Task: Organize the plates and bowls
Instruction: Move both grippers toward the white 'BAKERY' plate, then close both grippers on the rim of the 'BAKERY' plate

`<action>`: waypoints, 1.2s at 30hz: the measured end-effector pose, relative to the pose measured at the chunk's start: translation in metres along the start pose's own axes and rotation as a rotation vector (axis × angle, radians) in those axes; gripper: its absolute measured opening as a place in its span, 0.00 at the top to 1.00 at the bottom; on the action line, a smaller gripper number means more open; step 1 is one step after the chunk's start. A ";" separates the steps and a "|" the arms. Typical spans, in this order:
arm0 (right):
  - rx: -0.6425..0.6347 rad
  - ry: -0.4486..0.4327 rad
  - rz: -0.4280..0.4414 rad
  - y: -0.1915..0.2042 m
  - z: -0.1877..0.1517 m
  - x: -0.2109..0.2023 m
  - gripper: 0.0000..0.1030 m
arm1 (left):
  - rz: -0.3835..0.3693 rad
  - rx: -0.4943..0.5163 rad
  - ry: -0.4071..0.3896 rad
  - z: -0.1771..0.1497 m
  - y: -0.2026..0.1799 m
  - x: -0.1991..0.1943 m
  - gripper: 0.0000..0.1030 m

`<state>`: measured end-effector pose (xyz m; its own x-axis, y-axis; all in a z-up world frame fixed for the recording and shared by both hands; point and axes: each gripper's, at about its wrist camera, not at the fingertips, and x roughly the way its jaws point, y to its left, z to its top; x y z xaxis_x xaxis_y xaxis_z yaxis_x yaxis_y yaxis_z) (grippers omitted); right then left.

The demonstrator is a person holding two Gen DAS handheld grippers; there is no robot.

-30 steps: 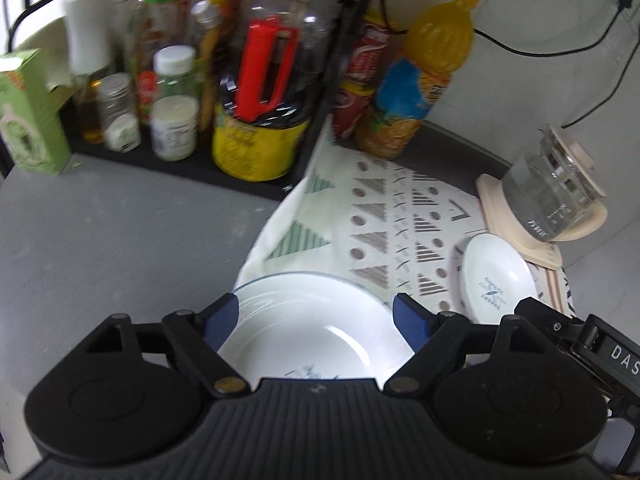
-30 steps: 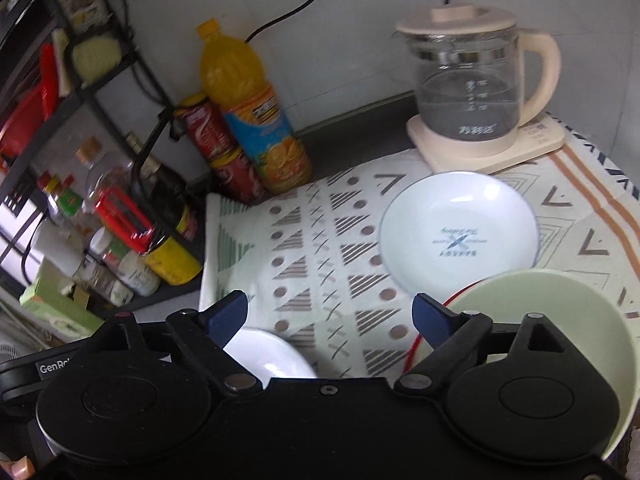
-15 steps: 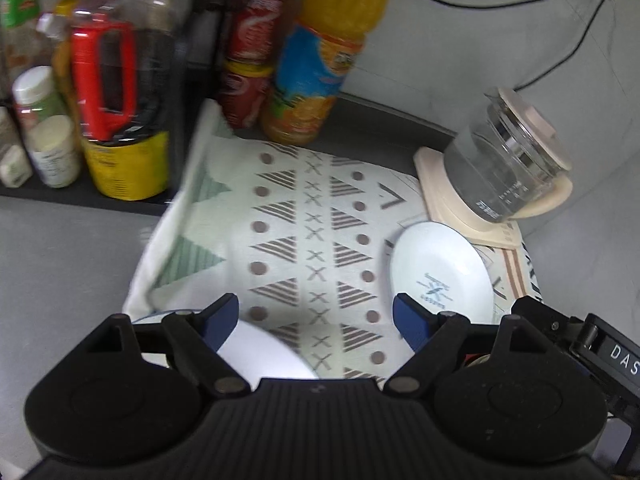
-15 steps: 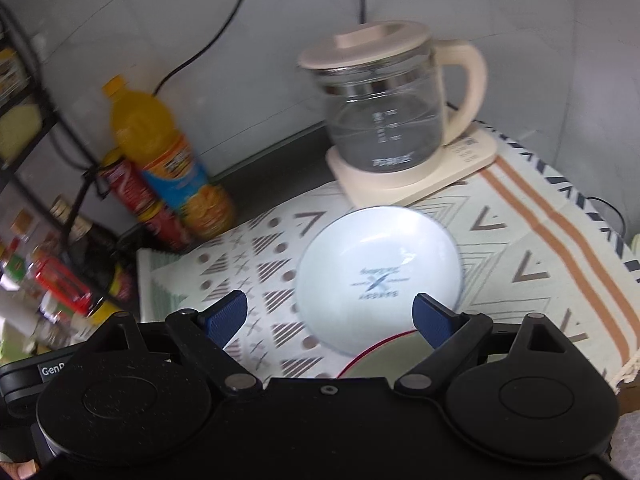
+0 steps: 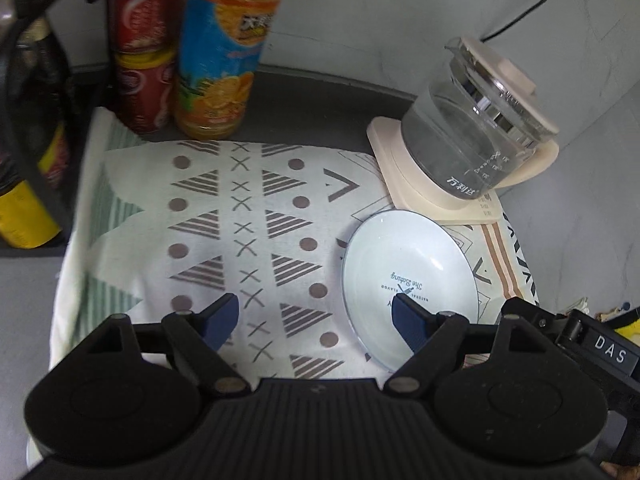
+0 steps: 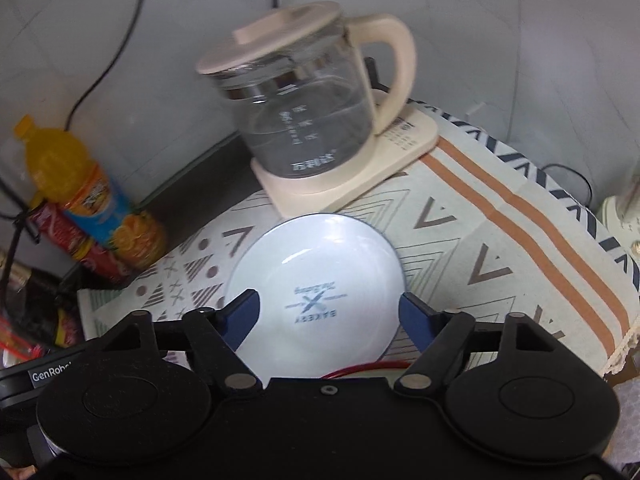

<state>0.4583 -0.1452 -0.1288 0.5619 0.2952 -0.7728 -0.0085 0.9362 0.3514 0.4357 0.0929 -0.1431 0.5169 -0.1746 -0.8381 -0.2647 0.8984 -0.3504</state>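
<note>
- Both grippers spread, holding nothing: left gripper [image 5: 314, 318]; right gripper [image 6: 330, 314].
- I have swung from the near bowl; white plate [image 6: 316, 292] now ahead; probably next pickup.

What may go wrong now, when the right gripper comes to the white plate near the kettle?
1. The white plate lies close in front of the glass kettle and its base; a forward push might knock it against them.
2. The open right gripper spans almost the plate's width, so a grasp on the shallow rim may slip.
3. The patterned cloth could shift or bunch if the plate drags.
</note>
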 end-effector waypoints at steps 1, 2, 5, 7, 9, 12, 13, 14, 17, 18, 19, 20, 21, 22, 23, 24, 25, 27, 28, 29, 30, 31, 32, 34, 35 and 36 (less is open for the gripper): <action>0.011 0.005 -0.008 -0.003 0.002 0.004 0.31 | -0.004 0.004 0.006 0.002 -0.001 0.005 0.22; 0.023 0.011 -0.017 -0.006 0.003 0.008 0.32 | -0.008 0.008 0.012 0.004 -0.002 0.010 0.23; 0.055 0.032 -0.047 -0.015 0.006 0.019 0.35 | -0.029 0.005 0.043 0.009 -0.005 0.023 0.24; 0.075 0.045 -0.059 -0.022 0.007 0.026 0.39 | -0.054 0.016 0.050 0.012 -0.007 0.029 0.25; 0.106 0.073 -0.075 -0.029 0.010 0.034 0.45 | -0.058 0.023 0.057 0.015 -0.009 0.036 0.28; 0.140 0.113 -0.076 -0.038 0.012 0.047 0.53 | -0.074 0.016 0.087 0.018 -0.010 0.050 0.37; 0.148 0.125 -0.081 -0.040 0.013 0.050 0.56 | -0.075 0.012 0.095 0.019 -0.010 0.055 0.40; 0.160 0.136 -0.089 -0.043 0.013 0.054 0.57 | -0.075 0.006 0.105 0.019 -0.010 0.060 0.43; 0.200 0.170 -0.094 -0.051 0.014 0.063 0.65 | -0.081 -0.001 0.134 0.020 -0.010 0.074 0.52; 0.208 0.181 -0.091 -0.053 0.015 0.066 0.67 | -0.087 0.000 0.143 0.020 -0.010 0.078 0.53; 0.215 0.190 -0.090 -0.056 0.015 0.068 0.69 | -0.092 -0.004 0.155 0.019 -0.009 0.082 0.55; 0.224 0.197 -0.093 -0.058 0.015 0.071 0.69 | -0.094 -0.013 0.167 0.019 -0.008 0.085 0.57; 0.234 0.204 -0.099 -0.061 0.015 0.073 0.70 | -0.092 -0.020 0.176 0.018 -0.008 0.089 0.58; 0.240 0.210 -0.103 -0.063 0.016 0.075 0.70 | -0.089 -0.025 0.186 0.016 -0.007 0.092 0.61; 0.243 0.216 -0.103 -0.065 0.016 0.077 0.71 | -0.087 -0.029 0.197 0.016 -0.007 0.096 0.64; 0.244 0.223 -0.100 -0.066 0.017 0.080 0.73 | -0.088 -0.035 0.207 0.015 -0.007 0.099 0.66; 0.244 0.232 -0.096 -0.066 0.017 0.083 0.74 | -0.090 -0.039 0.215 0.014 -0.007 0.102 0.69; 0.244 0.251 -0.092 -0.067 0.018 0.089 0.76 | -0.090 -0.044 0.226 0.014 -0.007 0.108 0.72; 0.244 0.261 -0.089 -0.067 0.018 0.092 0.77 | -0.089 -0.047 0.230 0.014 -0.008 0.110 0.74; 0.246 0.270 -0.083 -0.067 0.018 0.095 0.78 | -0.089 -0.048 0.235 0.014 -0.008 0.112 0.77; 0.250 0.278 -0.077 -0.067 0.018 0.097 0.80 | -0.092 -0.049 0.237 0.014 -0.009 0.113 0.78; 0.249 0.285 -0.073 -0.066 0.019 0.099 0.80 | -0.095 -0.046 0.237 0.015 -0.010 0.114 0.80; 0.242 0.292 -0.073 -0.066 0.019 0.101 0.80 | -0.097 -0.042 0.239 0.015 -0.011 0.116 0.81; 0.234 0.303 -0.065 -0.064 0.019 0.104 0.84 | -0.104 -0.046 0.247 0.016 -0.012 0.118 0.84; 0.236 0.306 -0.059 -0.064 0.019 0.104 0.85 | -0.113 -0.049 0.255 0.016 -0.012 0.119 0.85; 0.238 0.310 -0.052 -0.063 0.019 0.105 0.87 | -0.114 -0.042 0.255 0.015 -0.014 0.120 0.85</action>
<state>0.5336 -0.1771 -0.2225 0.2800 0.3261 -0.9029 0.2259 0.8918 0.3921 0.5142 0.0657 -0.2328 0.3248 -0.3747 -0.8684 -0.2525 0.8505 -0.4614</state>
